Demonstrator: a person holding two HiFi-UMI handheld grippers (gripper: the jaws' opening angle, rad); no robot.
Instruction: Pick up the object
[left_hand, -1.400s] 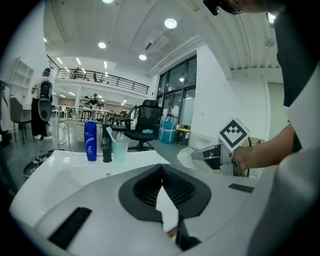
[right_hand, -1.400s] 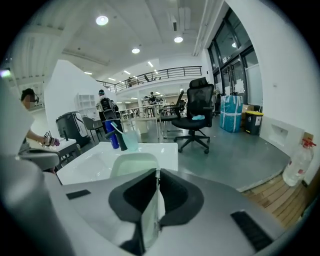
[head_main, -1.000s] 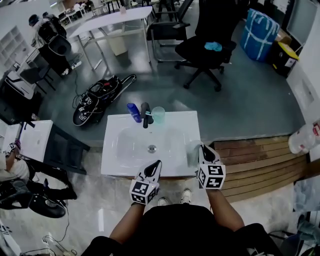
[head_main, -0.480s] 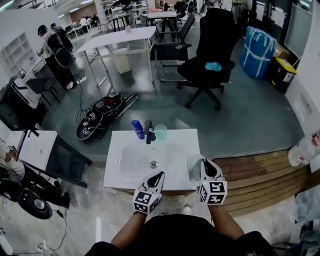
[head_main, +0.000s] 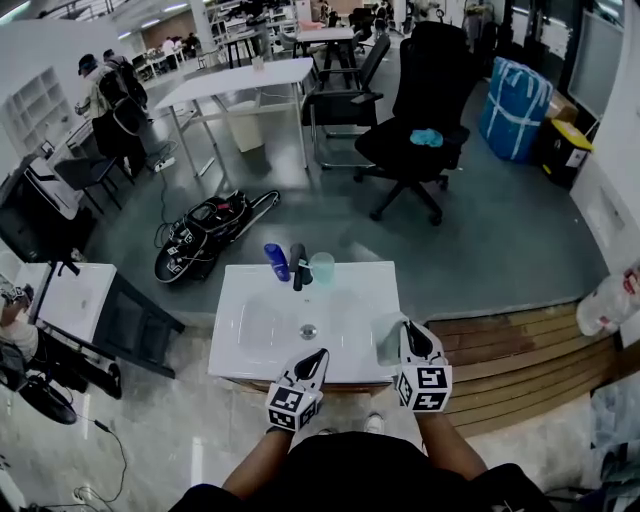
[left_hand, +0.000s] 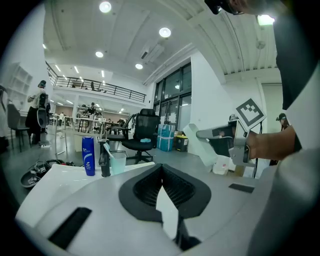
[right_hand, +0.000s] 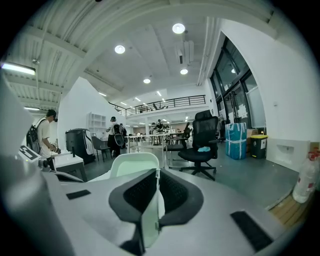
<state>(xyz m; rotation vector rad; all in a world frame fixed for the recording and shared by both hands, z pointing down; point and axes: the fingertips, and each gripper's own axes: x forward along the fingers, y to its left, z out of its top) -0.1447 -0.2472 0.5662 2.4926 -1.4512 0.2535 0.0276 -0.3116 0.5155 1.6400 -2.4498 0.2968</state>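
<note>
A pale translucent cup (head_main: 386, 338) hangs over the right edge of the white sink (head_main: 240, 352), tilted, with my right gripper (head_main: 405, 331) shut on its wall. In the right gripper view the cup (right_hand: 131, 168) rises just beyond the jaws, and its wall is pinched between the pads of that gripper (right_hand: 157, 172). My left gripper (head_main: 318, 356) is shut and holds nothing at the sink's front edge. In the left gripper view its pads meet at the tip (left_hand: 161, 167), and the held cup (left_hand: 201, 143) shows at the right.
At the back of the sink stand a blue bottle (head_main: 275, 262), a black faucet (head_main: 297, 266) and a teal cup (head_main: 321, 268) with a toothbrush. Wooden steps (head_main: 510, 345) lie to the right, a black office chair (head_main: 420, 120) beyond, and a bag (head_main: 205, 228) on the floor.
Both grippers have sunk slightly toward the sink's front edge as the view shifted. The right gripper still grips the pale cup. The left stays shut.
</note>
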